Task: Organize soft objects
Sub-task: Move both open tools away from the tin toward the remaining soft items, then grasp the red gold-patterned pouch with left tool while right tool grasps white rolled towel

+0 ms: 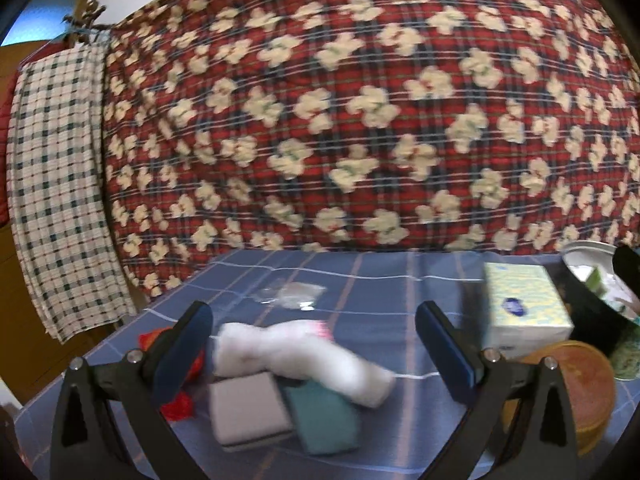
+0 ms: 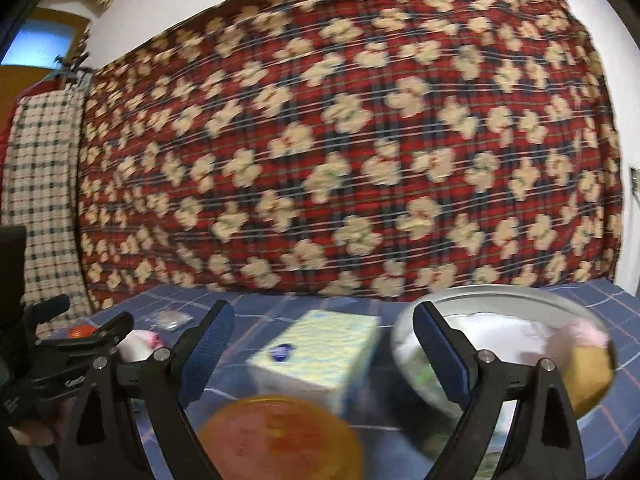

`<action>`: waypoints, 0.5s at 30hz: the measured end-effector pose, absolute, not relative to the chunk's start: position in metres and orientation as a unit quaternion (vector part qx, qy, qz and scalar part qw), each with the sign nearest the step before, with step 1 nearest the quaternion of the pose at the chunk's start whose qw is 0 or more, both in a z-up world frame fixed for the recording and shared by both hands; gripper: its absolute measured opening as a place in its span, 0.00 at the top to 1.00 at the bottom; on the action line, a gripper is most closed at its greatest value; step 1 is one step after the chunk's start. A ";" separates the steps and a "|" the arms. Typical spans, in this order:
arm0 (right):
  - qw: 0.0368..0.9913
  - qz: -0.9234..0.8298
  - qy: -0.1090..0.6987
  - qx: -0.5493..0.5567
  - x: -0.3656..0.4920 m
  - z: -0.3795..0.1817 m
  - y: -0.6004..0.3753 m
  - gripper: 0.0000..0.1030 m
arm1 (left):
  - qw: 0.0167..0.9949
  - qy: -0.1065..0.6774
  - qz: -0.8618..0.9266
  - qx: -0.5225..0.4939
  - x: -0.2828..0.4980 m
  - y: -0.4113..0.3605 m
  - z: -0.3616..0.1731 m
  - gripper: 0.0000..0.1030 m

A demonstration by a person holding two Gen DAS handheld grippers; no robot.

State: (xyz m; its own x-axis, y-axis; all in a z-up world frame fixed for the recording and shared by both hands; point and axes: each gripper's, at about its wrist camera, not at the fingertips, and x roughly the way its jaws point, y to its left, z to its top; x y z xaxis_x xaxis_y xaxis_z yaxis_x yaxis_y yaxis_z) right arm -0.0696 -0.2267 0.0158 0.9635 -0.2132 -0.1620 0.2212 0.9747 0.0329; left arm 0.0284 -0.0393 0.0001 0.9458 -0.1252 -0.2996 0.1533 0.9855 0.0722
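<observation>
My left gripper [image 1: 314, 312] is open over the blue checked tablecloth [image 1: 400, 292], with nothing pressed between its fingers. Just beyond and below it lies a white rolled cloth with a pink end [image 1: 304, 356], resting across a grey sponge [image 1: 248, 412] and a teal sponge [image 1: 324, 416]. A red soft item [image 1: 180, 404] sits behind the left finger. My right gripper [image 2: 324, 312] is also open and empty. To its right stands a bowl [image 2: 500, 296] holding white, pink [image 2: 584, 332] and yellow [image 2: 592, 372] soft things. The left gripper [image 2: 92, 314] shows at the left edge of the right wrist view.
A yellow-and-white tissue box [image 2: 320, 352] [image 1: 524, 308] stands mid-table, with a round orange lid [image 2: 280, 436] [image 1: 576, 384] in front of it. A clear plastic wrapper [image 1: 292, 294] lies further back. A red flowered blanket [image 1: 320, 120] hangs behind the table. Both views are blurred.
</observation>
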 end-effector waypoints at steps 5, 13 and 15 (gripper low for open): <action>0.994 -0.063 0.093 0.016 -0.047 0.014 -0.185 0.10 | 0.985 0.169 -0.033 0.020 0.051 0.002 -0.003 0.00; 0.986 0.000 0.168 -0.010 0.001 0.001 -0.125 0.10 | 0.976 0.215 0.038 -0.011 0.091 0.072 -0.011 0.00; 0.982 0.014 0.190 -0.012 0.011 -0.002 -0.117 0.10 | 0.967 0.247 0.056 -0.035 0.104 0.092 -0.016 0.00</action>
State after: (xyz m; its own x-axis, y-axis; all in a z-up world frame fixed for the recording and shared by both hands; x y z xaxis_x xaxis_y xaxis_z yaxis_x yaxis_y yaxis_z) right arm 0.0107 -0.1167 -0.0018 0.9276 0.0233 -0.3729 -0.0324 0.9993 -0.0181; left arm 0.1038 0.0925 -0.0163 0.8713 0.0908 -0.4824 -0.1259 0.9912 -0.0408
